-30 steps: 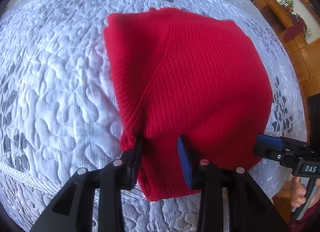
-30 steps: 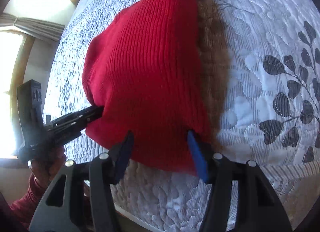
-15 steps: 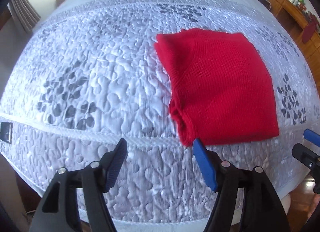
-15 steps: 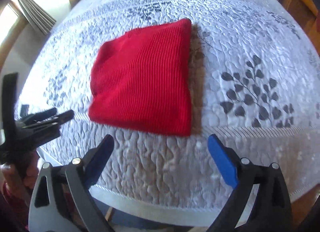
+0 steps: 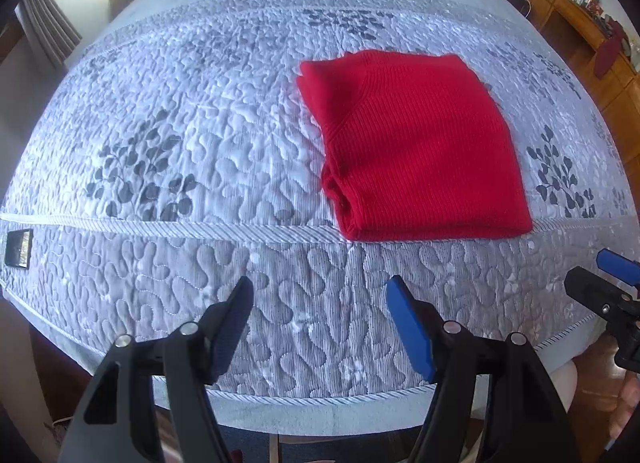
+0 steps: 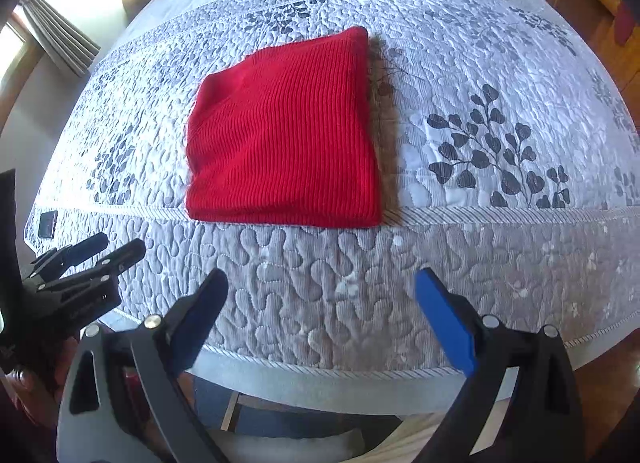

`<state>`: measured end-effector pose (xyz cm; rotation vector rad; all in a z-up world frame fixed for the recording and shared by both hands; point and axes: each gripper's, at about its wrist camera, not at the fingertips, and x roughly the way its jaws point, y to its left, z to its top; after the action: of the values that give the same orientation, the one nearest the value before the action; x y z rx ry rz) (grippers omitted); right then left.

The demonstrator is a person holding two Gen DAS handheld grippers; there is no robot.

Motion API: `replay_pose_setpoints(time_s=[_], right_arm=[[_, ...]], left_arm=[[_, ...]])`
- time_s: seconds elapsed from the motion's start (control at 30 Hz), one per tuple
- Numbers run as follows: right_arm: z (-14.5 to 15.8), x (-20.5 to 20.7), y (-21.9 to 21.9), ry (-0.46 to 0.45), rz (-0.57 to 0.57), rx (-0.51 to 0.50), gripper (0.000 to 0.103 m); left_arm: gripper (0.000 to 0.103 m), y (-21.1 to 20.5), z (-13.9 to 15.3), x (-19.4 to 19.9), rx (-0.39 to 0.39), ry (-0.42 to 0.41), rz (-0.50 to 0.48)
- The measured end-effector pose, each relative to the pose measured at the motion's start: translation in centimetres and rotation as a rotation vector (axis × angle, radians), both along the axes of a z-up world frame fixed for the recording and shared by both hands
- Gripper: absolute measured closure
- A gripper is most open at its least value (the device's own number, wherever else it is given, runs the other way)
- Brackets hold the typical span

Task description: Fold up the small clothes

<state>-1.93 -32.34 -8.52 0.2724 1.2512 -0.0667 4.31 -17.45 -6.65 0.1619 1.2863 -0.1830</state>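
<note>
— Where is the sweater?

— I see the red sweater (image 5: pixel 416 155) lying folded into a rough square on the quilted bedspread (image 5: pixel 168 167), its near edge right along the corded seam where the cover drops over the side of the bed. From the right camera there's a strip of brown fuzz (image 6: pixel 386 111) along its right edge, maybe a fur trim; I can't say for sure at this angle.

— And your grippers?

— The left gripper (image 5: pixel 320 319) hangs above the front face of the bed, fingers apart, nothing between them. The right gripper (image 6: pixel 320 311) is spread wide, also with nothing in it. Neither touches the sweater; both sit short of its near edge.

— Anything else in view?

— A wooden sideboard (image 5: pixel 592 35) stands at the far right, and a curtain (image 6: pixel 60 39) hangs at the left.
</note>
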Motion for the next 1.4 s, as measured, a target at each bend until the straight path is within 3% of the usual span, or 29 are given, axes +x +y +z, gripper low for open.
replay_pose_setpoints(time_s=[0.5,1.4], right_arm=[[1.1,-0.5,1.3,-0.010,-0.003,-0.006,0.008],[0.0,-0.1,1.0,0.016,0.003,-0.003,0.008]], left_arm=[[0.033,0.0,1.9,-1.5,-0.016,-0.035,-0.016],[0.033,0.5,0.9,-0.9,0.012,-0.037,0.002]])
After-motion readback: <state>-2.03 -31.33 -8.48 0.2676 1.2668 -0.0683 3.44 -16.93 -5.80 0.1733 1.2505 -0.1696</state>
